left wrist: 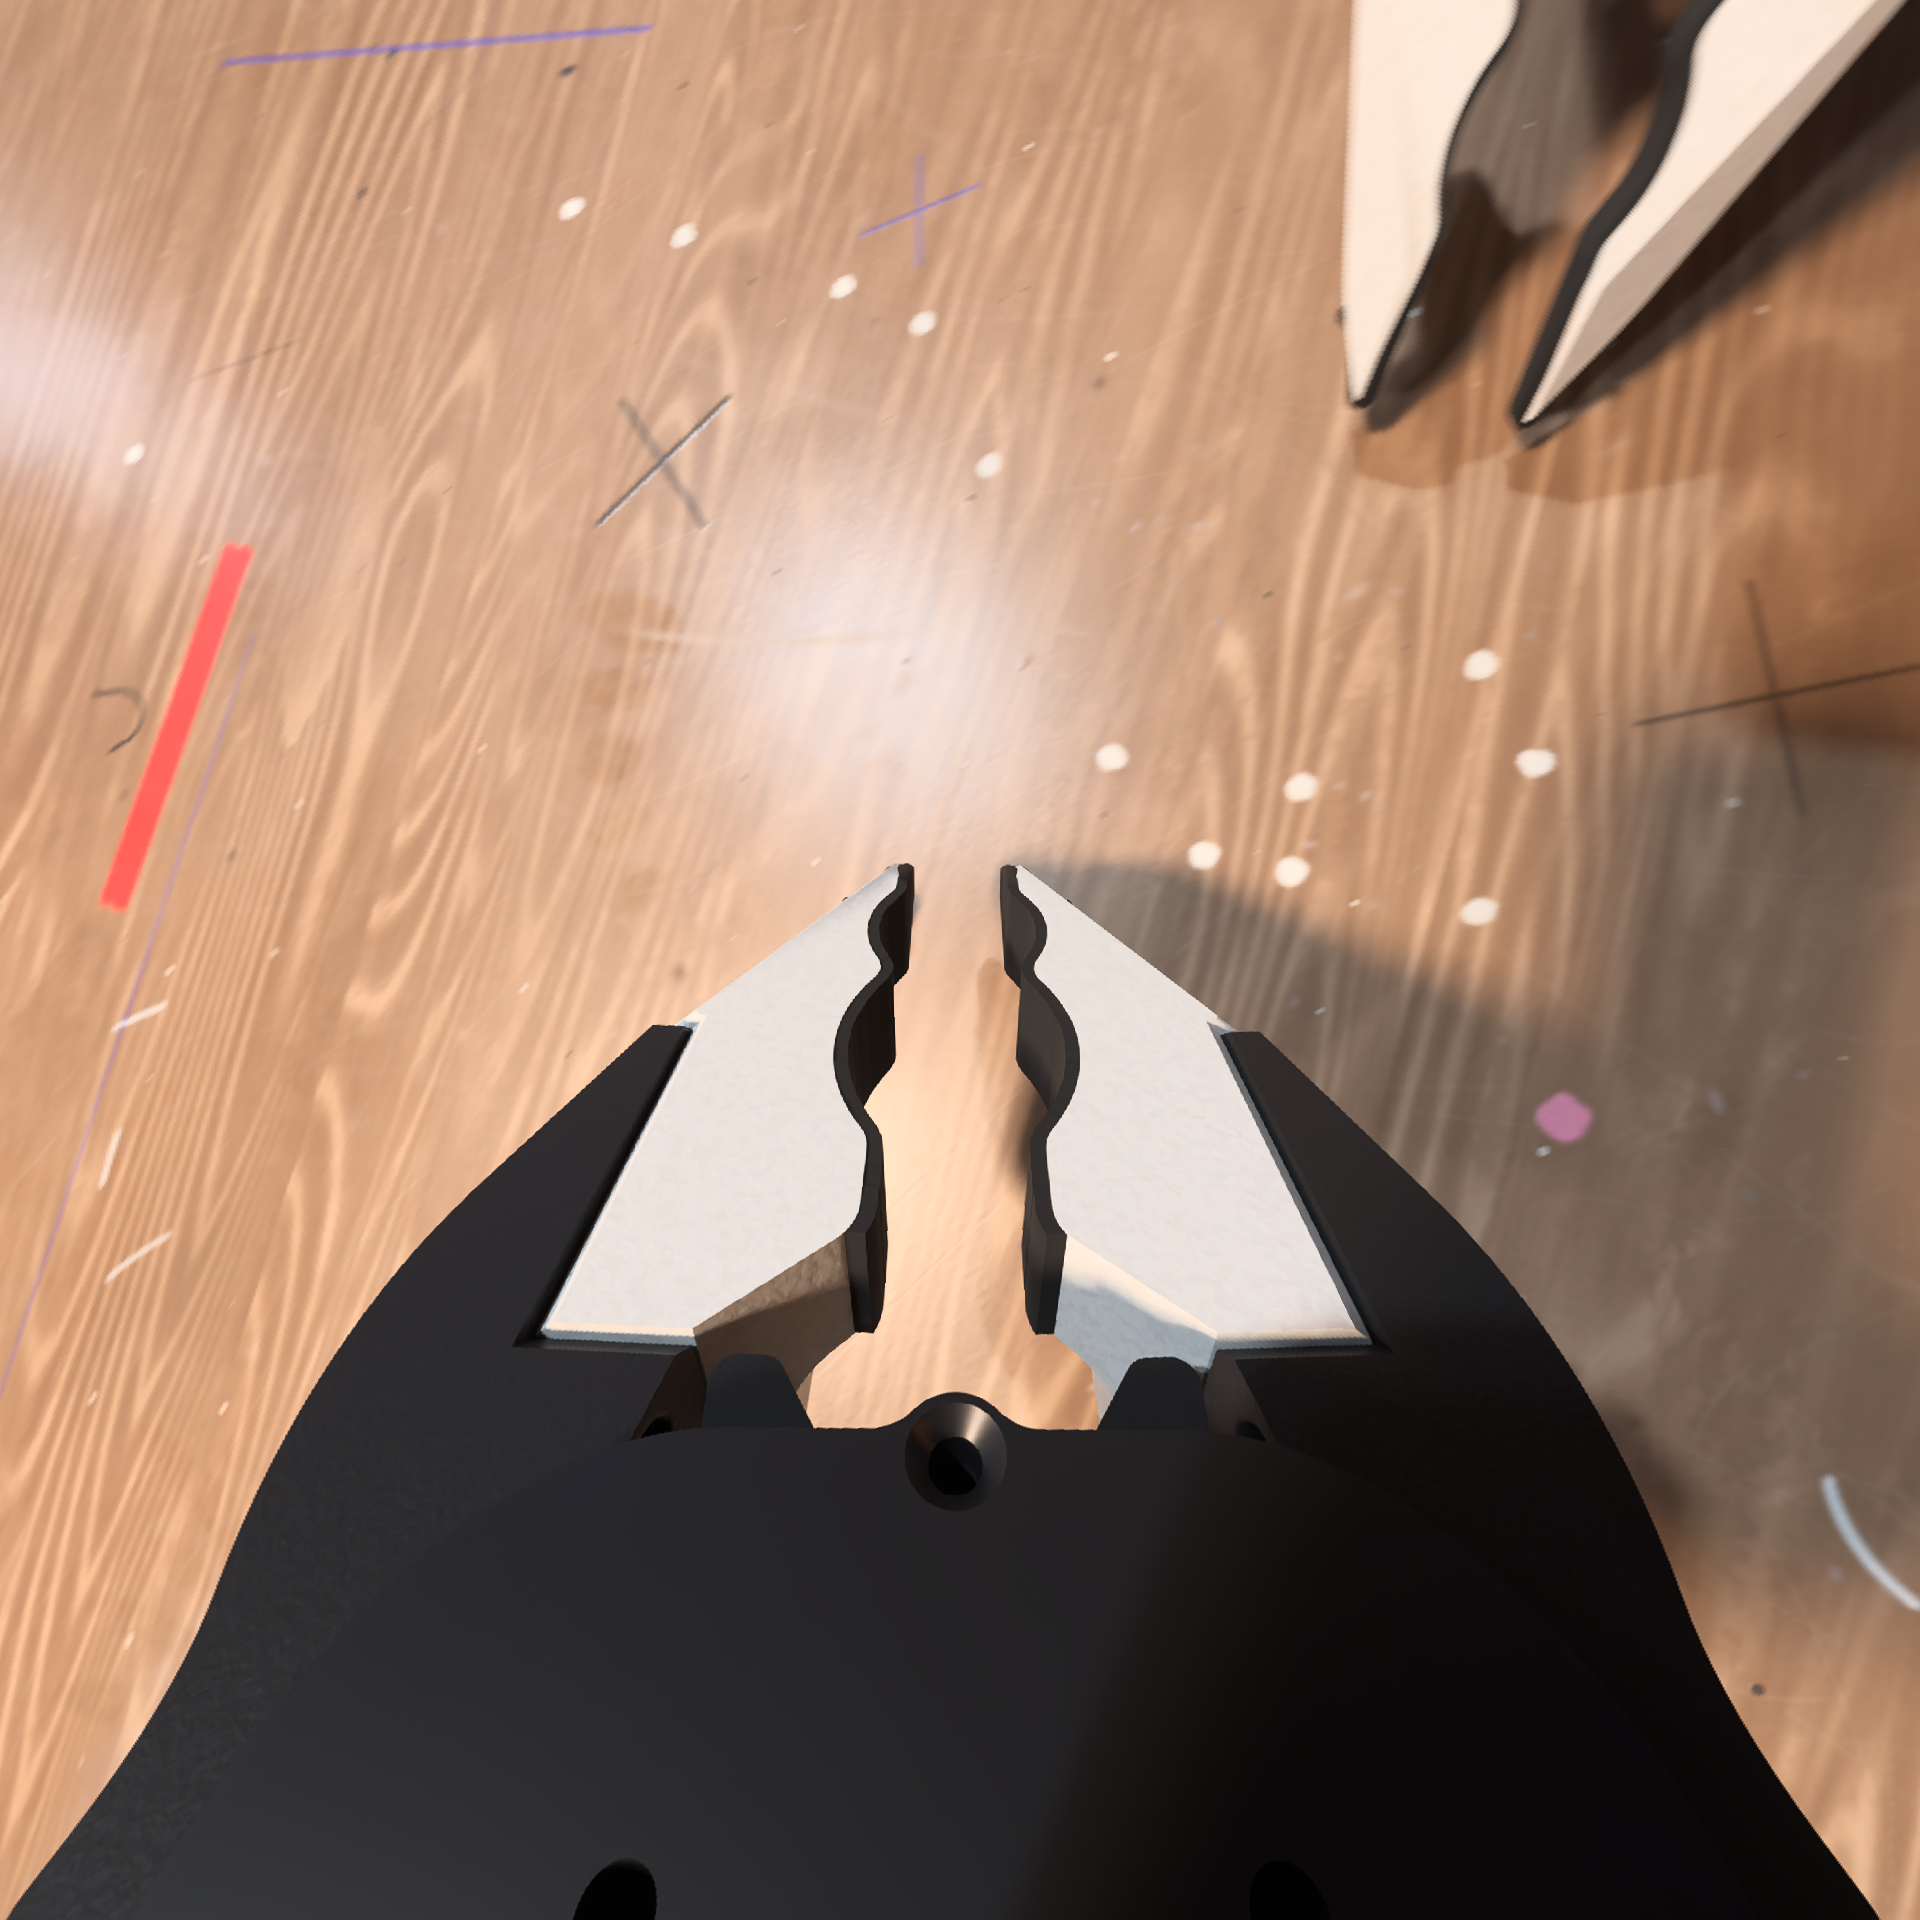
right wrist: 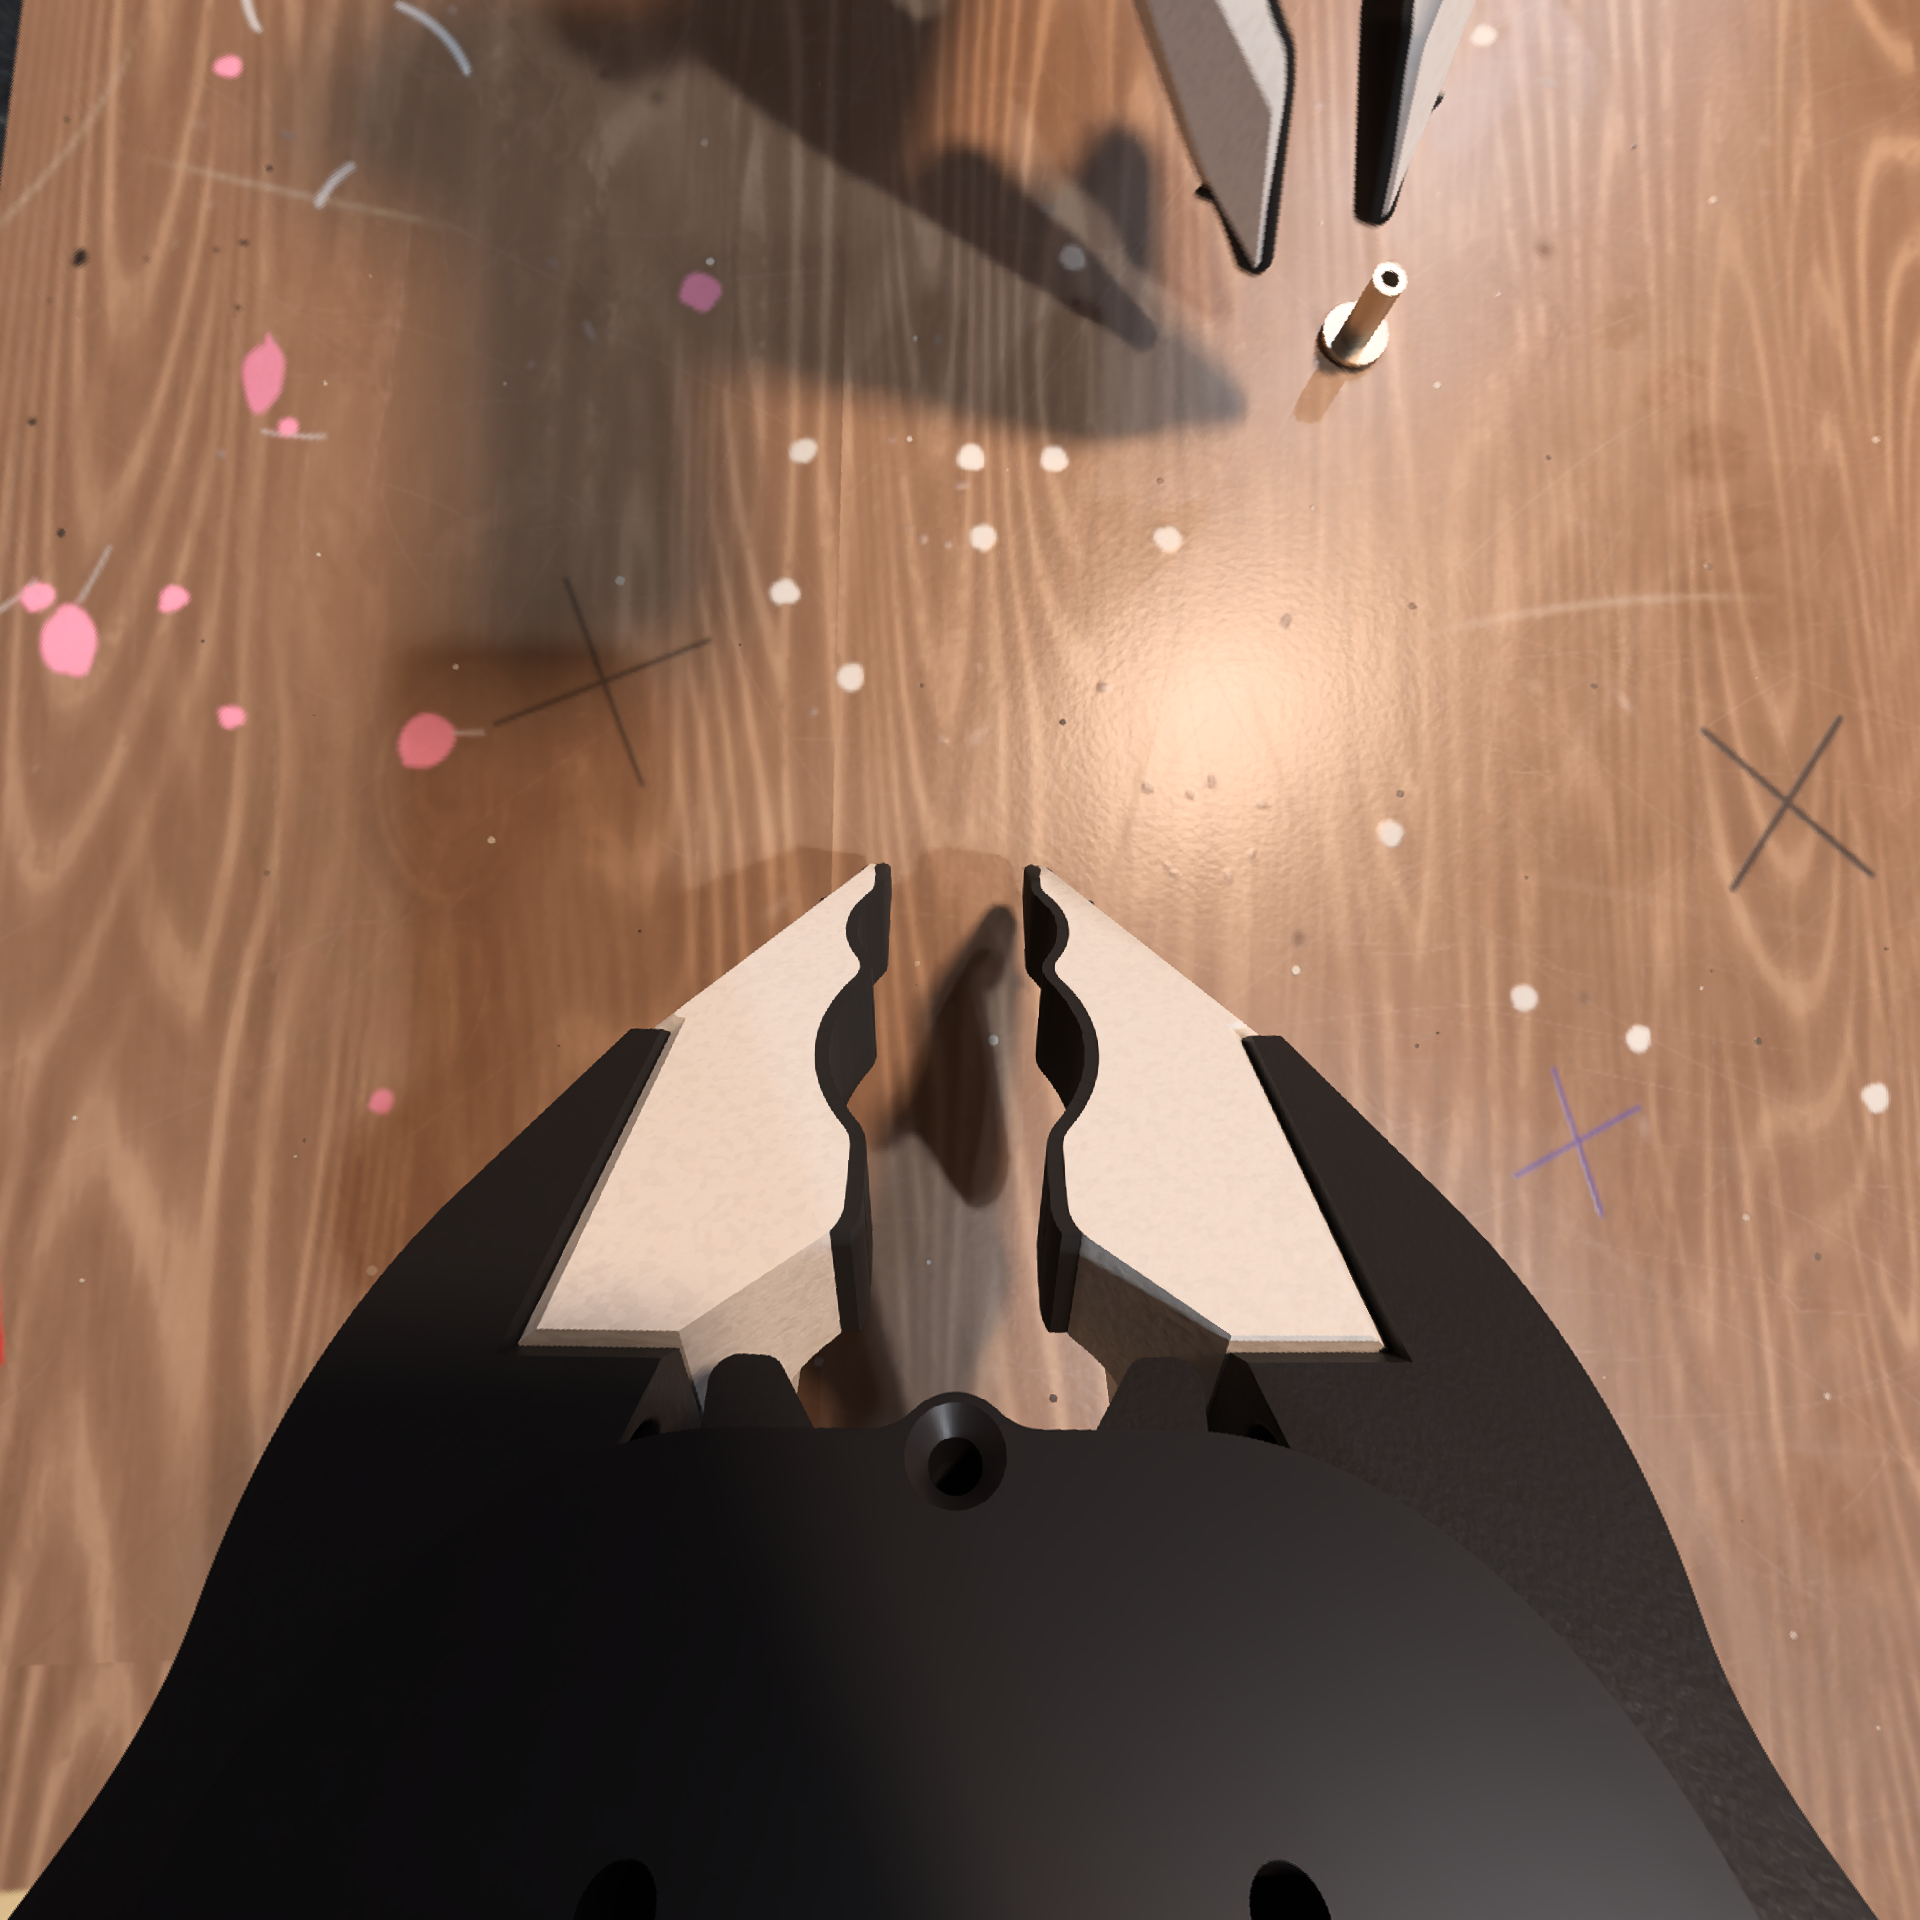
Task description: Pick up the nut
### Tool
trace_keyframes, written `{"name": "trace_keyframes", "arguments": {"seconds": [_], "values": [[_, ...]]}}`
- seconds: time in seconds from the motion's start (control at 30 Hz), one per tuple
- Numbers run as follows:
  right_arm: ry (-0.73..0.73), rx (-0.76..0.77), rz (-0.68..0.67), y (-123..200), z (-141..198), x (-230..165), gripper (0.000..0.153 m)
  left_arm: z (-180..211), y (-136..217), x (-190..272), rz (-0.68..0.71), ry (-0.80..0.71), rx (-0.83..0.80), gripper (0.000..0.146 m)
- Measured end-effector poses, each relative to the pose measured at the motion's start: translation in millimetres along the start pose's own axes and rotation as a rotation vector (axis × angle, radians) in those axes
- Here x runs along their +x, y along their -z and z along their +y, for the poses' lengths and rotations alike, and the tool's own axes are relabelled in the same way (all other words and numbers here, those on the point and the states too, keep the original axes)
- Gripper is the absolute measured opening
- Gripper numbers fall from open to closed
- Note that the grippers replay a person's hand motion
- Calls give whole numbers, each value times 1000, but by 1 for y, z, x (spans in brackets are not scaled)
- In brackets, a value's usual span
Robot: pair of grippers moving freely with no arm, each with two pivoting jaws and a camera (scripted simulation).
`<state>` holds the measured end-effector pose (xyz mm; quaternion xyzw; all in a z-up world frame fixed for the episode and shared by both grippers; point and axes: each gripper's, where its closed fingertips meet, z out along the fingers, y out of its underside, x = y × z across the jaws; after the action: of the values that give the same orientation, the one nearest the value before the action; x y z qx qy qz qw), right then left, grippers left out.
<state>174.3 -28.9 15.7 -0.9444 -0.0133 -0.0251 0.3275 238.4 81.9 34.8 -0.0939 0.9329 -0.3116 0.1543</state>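
The nut [right wrist: 1354, 338] is a small pale metal piece with a round flange and a thin hollow barrel. It stands on the wooden table [right wrist: 1247, 675] at the far right of the right wrist view and does not show in the left wrist view. My left gripper [left wrist: 957, 878] is open by a narrow gap and empty. In the right wrist view its fingertips [right wrist: 1257, 244] hang just beyond the nut, apart from it. My right gripper [right wrist: 956, 878] is open and empty, well short of the nut. It also shows at the top right of the left wrist view [left wrist: 1444, 410].
The table carries pencil crosses [right wrist: 1789, 802], white specks [right wrist: 970, 457] and pink paint spots [right wrist: 69, 639]. A red stripe [left wrist: 177, 727] lies at the left of the left wrist view. Both grippers cast shadows on the wood.
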Motion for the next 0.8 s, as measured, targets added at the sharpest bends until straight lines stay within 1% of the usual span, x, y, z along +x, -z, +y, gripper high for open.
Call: {"name": "trace_keyframes", "arguments": {"seconds": [0.1,0.27,0.47,0.57,0.73,0.8], "values": [[-7,24,5,2,-3,1,26,7,6,-16,-36,28,-8,16],[-10,35,6,2,-4,3,26,12,1,-20,-33,10,-45,15],[-13,40,10,3,-4,3,26,19,-12,-22,11,0,-93,12],[-13,40,10,3,-4,3,26,19,-16,-21,45,27,-94,12],[-12,38,8,3,-3,3,26,19,-20,-15,110,30,-103,13],[-12,37,8,2,-3,3,26,20,-21,-18,103,26,-106,13]]}}
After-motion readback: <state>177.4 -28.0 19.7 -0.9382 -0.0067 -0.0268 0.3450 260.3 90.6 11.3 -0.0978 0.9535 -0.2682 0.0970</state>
